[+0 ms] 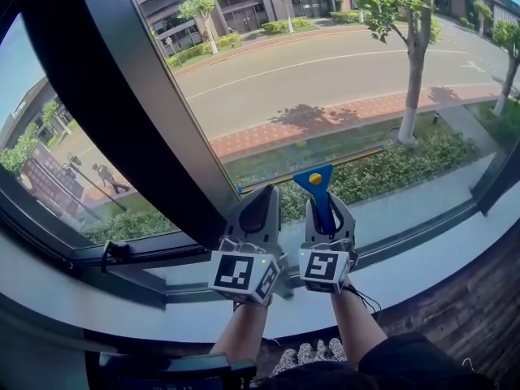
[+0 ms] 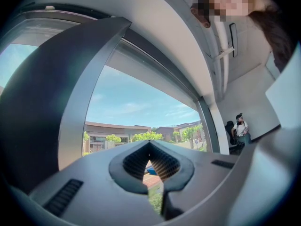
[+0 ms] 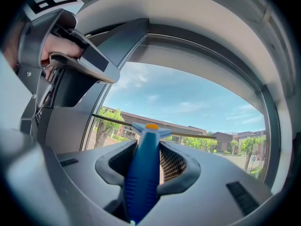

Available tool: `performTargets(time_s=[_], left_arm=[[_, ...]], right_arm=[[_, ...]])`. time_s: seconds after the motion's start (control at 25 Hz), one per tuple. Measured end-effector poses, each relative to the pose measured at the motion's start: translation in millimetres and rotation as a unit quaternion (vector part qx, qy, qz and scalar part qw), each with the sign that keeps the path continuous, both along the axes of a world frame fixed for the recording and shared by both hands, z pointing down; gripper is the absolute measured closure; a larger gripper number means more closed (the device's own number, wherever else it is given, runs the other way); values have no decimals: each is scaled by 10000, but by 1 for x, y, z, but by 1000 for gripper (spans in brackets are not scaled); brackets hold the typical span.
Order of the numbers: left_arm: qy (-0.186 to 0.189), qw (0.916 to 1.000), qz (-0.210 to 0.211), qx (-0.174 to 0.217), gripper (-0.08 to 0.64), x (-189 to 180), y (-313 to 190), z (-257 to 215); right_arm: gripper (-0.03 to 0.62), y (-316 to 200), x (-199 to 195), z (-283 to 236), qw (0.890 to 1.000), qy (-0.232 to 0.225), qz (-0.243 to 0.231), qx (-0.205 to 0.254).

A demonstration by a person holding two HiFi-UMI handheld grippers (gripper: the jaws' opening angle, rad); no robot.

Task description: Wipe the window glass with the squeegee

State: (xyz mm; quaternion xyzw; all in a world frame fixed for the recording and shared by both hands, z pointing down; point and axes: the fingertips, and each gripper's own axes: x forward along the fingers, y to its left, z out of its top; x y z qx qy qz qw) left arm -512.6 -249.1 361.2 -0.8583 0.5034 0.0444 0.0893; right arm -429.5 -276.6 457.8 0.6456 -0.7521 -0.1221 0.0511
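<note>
My right gripper (image 1: 326,216) is clamped on the blue handle of the squeegee (image 1: 318,189), at lower centre of the head view. The handle runs straight up-frame from the jaws. The blade sits crosswise at its end, lying left to right and rising slightly rightward, low on the window glass (image 1: 325,80). My left gripper (image 1: 258,211), just beside it to the left, has its jaws together on nothing. Judgement: the right hand alone steers the stroke, which runs across the blade's length.
</note>
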Motion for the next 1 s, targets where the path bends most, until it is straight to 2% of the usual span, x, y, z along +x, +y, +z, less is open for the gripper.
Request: performTargets(time_s=[0.32,0.56,0.88,1.0], left_arm=[[-9,9999,35,-161,558,5,-1,17],[53,9999,24,-98,558,4,-1,9],[132,9998,83,78,558,4,2,-13],[159,9997,120,141,558,2,4,-26]], right_arm=[[451,0,3,9,9999,61,7,-108],[451,5,8,13,9992,38,22,-388],[450,9,12,-11,9996,-177,65,-224],[451,12,15,-26,9998,-183,0,46]])
